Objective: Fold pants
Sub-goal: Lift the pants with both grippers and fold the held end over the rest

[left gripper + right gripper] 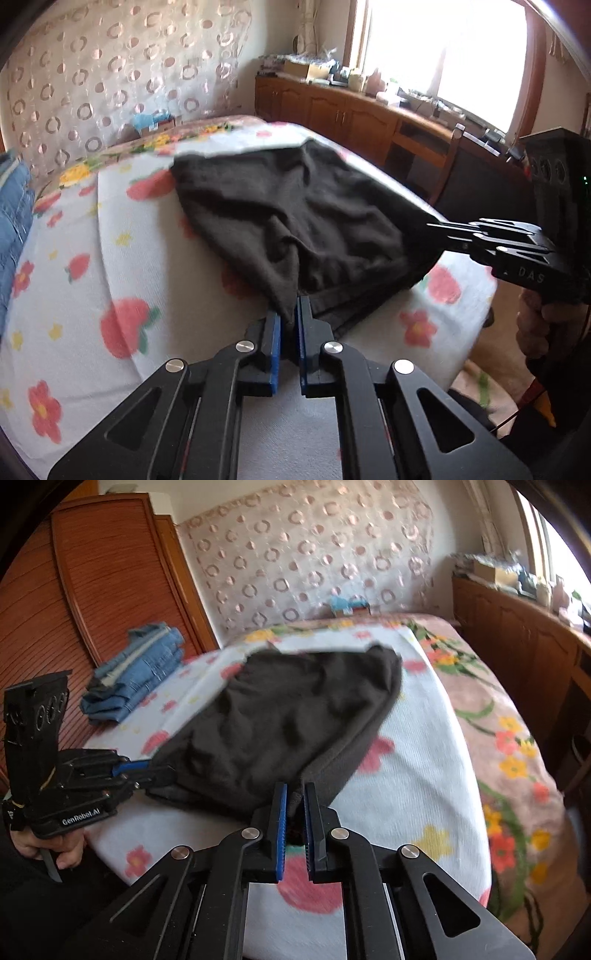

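Note:
Dark brown pants (295, 214) lie bunched on a white flowered blanket (110, 258) that covers the bed. My left gripper (290, 314) is shut on a near corner of the pants, cloth pinched between its blue pads. In the left wrist view my right gripper (436, 226) reaches in from the right and grips the other near corner. The right wrist view shows the right gripper (295, 797) shut on a fold of the pants (280, 716), with the left gripper (147, 766) clamped on the fabric's left edge. The near edge of the pants is lifted off the bed between both grippers.
Folded blue jeans (136, 675) are stacked at the bed's far left by a wooden wardrobe (92, 590). A long wooden cabinet (351, 110) with clutter runs under the window (443, 55) on the right. A patterned curtain (314, 561) hangs behind the bed. A hand (55, 849) holds the left gripper's handle.

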Demonstrator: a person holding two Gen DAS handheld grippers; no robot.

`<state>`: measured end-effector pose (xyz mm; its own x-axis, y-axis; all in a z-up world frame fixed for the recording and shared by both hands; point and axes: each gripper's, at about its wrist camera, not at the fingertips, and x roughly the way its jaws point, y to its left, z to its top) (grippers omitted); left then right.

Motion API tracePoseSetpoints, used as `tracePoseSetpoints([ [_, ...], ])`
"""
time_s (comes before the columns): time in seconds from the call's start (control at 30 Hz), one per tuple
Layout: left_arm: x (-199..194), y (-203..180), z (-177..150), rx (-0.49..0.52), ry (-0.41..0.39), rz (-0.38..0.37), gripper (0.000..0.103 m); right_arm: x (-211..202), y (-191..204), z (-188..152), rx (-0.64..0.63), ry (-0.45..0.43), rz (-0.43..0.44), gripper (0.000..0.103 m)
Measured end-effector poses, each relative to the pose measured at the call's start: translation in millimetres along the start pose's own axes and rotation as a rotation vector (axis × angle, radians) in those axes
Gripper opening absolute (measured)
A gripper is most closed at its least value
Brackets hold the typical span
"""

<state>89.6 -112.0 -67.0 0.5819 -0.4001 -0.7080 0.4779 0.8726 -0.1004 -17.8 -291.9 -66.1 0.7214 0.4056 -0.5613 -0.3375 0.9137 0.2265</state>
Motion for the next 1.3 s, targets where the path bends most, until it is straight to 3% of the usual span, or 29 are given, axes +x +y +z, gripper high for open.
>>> tracePoseSetpoints([
  [0.4, -110, 22, 89, 0.025, -0.248, 0.052, 0.008, -63, 54, 106, -0.166, -0.243, 0.015, 0.008],
  [0.63, -159, 38, 132, 0.025, -0.350, 0.112, 0.008, -86, 77, 154, -0.192, -0.321, 0.064, 0.008],
  [0.83, -137, 73, 160, 0.013, -0.339, 0.202, 0.008, -44, 67, 187, -0.183, -0.268, 0.086, 0.008],
  [1.03, -131, 114, 191, -0.019, -0.375, 0.307, 0.008, -7, 71, 242, -0.197, -0.265, 0.042, 0.007],
  [1.13, -128, 117, 179, -0.010, -0.349, 0.318, 0.008, -2, 80, 247, -0.211, -0.267, 0.050, 0.008],
  [1.3, -94, 117, 119, 0.001, -0.228, 0.289, 0.008, 32, 79, 206, -0.228, -0.153, 0.056, 0.008],
])
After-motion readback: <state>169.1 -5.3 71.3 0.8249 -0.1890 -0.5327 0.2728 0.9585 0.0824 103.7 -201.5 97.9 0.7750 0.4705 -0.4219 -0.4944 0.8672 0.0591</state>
